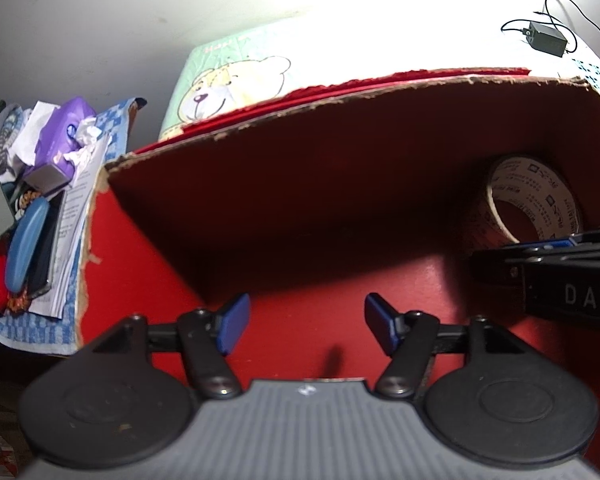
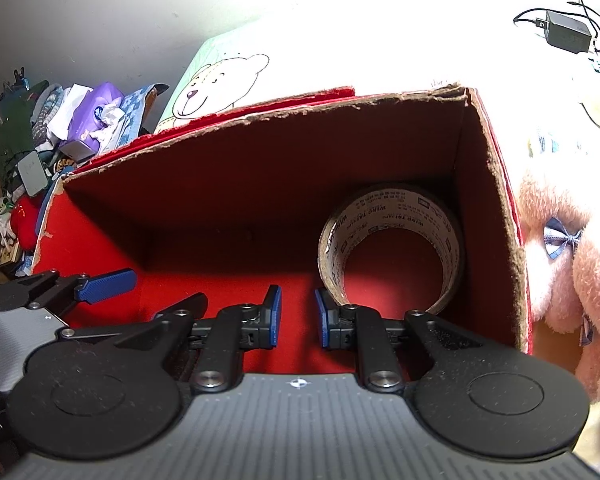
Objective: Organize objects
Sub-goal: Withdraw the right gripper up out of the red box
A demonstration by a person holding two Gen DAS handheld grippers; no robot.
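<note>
A red cardboard box [image 1: 300, 184] stands open at the top, and both grippers point down into it. A roll of printed packing tape [image 1: 536, 204] [image 2: 392, 248] stands on edge in the box's right corner, against the far wall. My left gripper [image 1: 308, 324] is open over the red box floor, with nothing between its blue pads. My right gripper [image 2: 298, 318] hangs just left of the tape roll. Its pads are nearly together with only a thin gap, and it holds nothing. In the right wrist view one blue finger [image 2: 108, 284] of the left gripper shows at the left.
Left of the box lies a heap of clutter with a purple tissue pack [image 1: 64, 128] [image 2: 100, 112] and a blue case [image 1: 24, 240]. Behind the box is a teddy-bear print cloth [image 1: 228, 84]. A pink plush toy [image 2: 572, 260] sits right of the box. A black charger [image 2: 568, 32] lies far right.
</note>
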